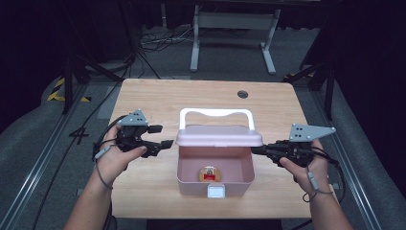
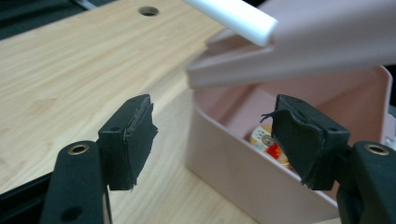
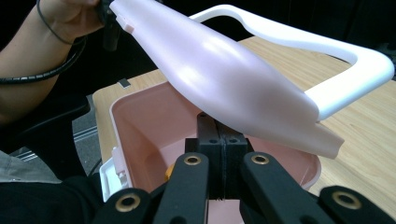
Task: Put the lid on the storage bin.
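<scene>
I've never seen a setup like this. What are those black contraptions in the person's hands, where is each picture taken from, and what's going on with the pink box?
A person holds a hand-operated claw in each hand. One camera looks down from above; the other two ride on the claws, looking along their black jaws. On the wooden table stands a pink box with a white handle, its lid half raised. A small round item lies inside. The right claw, jaws closed together, sits under the lid's edge, seemingly propping it. The left claw is open beside the box, holding nothing.

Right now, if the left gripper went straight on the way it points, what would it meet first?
Probably the pink box: the open left gripper points at its near wall, with the raised lid just above. Depth is unclear, so the lid's edge might come first.
</scene>
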Tool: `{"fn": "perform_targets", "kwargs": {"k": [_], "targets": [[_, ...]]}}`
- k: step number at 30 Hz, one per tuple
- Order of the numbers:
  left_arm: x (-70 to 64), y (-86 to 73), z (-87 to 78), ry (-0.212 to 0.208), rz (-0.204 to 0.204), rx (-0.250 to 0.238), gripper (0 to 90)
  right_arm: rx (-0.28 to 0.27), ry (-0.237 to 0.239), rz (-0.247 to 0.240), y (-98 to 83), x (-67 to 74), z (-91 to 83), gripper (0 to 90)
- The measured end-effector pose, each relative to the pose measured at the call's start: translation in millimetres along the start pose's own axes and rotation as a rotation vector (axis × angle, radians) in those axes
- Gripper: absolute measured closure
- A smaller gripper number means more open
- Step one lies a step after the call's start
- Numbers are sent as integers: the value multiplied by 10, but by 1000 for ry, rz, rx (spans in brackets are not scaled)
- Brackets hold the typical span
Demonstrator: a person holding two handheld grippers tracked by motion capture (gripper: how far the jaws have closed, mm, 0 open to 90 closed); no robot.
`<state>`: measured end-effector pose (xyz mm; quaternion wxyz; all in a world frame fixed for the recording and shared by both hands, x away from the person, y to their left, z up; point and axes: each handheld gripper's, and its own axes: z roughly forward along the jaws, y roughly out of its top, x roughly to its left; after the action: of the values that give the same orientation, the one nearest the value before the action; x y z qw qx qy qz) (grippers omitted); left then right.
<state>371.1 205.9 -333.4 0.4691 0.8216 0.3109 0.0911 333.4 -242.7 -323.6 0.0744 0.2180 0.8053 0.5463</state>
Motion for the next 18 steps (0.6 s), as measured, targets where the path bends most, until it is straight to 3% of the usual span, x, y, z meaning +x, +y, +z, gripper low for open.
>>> {"fn": "perform_targets", "kwargs": {"k": [6, 9, 12, 18], "targets": [[193, -53, -65, 61, -52, -40, 294, 20, 4, 3, -15, 19, 2, 900], [253, -56, -47, 122, -54, -86, 276, 31, 5, 4, -25, 38, -6, 900], [289, -50, -32, 139, -61, -113, 270, 39, 10, 8, -32, 55, -16, 900], [370, -69, 4, 194, -64, -108, 271, 77, 24, 20, -49, 81, -28, 900]]}}
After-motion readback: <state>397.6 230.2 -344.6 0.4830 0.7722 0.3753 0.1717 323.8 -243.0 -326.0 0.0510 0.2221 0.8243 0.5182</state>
